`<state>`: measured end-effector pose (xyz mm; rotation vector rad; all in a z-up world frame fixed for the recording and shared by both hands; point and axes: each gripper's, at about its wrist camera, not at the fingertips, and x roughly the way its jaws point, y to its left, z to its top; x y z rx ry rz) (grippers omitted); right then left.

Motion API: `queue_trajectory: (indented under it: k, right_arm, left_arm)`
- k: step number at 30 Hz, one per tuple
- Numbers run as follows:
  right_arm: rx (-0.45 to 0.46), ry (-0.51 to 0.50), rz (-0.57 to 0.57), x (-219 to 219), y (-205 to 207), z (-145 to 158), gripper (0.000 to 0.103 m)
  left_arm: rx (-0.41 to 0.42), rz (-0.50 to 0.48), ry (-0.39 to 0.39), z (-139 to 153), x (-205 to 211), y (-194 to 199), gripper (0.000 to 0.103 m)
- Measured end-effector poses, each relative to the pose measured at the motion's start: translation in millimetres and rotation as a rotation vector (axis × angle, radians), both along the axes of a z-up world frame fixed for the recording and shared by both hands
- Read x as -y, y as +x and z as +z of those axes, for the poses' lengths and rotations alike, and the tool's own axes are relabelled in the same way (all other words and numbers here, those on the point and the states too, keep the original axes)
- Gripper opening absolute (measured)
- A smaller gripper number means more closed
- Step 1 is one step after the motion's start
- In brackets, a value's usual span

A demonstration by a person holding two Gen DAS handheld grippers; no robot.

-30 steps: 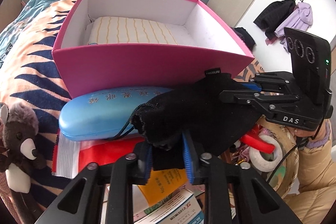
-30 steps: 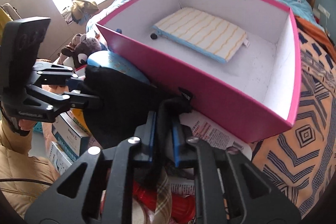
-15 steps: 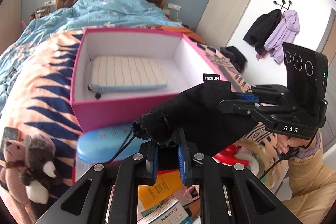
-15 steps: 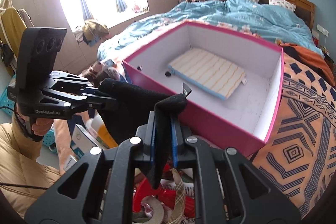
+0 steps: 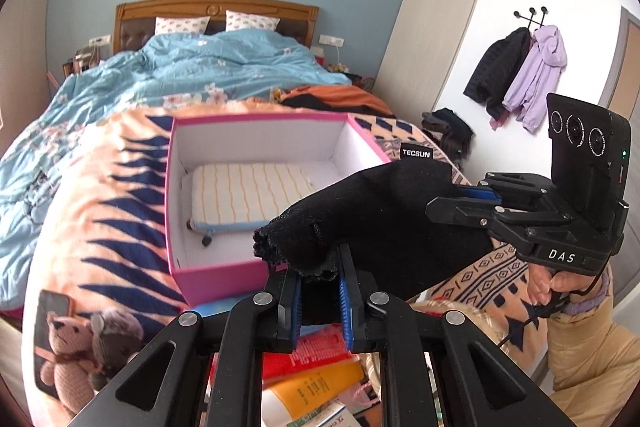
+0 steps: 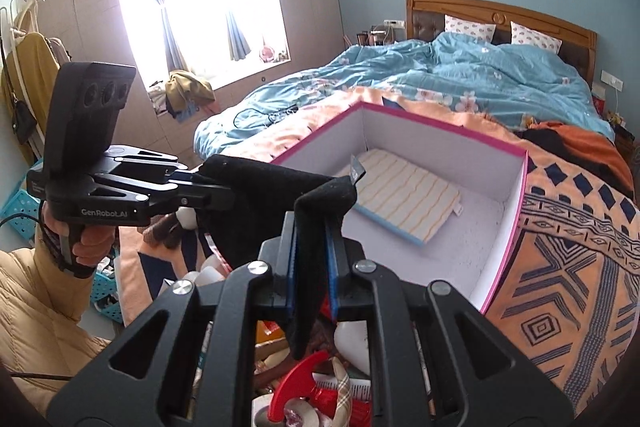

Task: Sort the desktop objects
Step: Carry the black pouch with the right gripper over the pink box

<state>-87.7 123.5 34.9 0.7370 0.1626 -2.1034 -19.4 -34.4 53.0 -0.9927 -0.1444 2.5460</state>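
Observation:
A black cloth pouch [image 5: 384, 211] with a TECSUN tag hangs in the air between both grippers, in front of the pink box [image 5: 208, 273]. My left gripper [image 5: 319, 287] is shut on its open end. My right gripper [image 6: 312, 247] is shut on its other end [image 6: 320, 203]. The right gripper shows in the left wrist view [image 5: 472, 203], the left gripper in the right wrist view [image 6: 216, 187]. The box [image 6: 504, 247] sits on the bed and holds a striped yellow-and-white pouch [image 5: 248, 193], also in the right wrist view [image 6: 404, 199].
Below the grippers lies a pile of items: a red packet [image 5: 316, 351], an orange tube [image 5: 316, 387], a red-handled thing [image 6: 296, 383]. Plush bears [image 5: 80, 347] lie at the left on the patterned blanket [image 6: 560, 307]. Coats [image 5: 520, 67] hang on the right wall.
Both grippers have risen with the black pouch, from low against the box's front wall to above its rim. The blue glasses case below has dropped out of sight.

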Motion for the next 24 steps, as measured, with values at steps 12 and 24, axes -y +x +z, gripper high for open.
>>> queue_trajectory:
  k: [12,24]
  right_arm:
    - [-0.04,-0.047,0.017,3.2,-5.9,23.1,0.014]
    - [-0.07,-0.058,0.004,8.9,-24.8,36.5,0.014]
  left_arm:
    - [-0.062,0.017,-0.041,31.0,-0.8,-9.1,0.014]
    - [-0.094,0.045,-0.085,48.2,-1.1,-36.1,0.014]
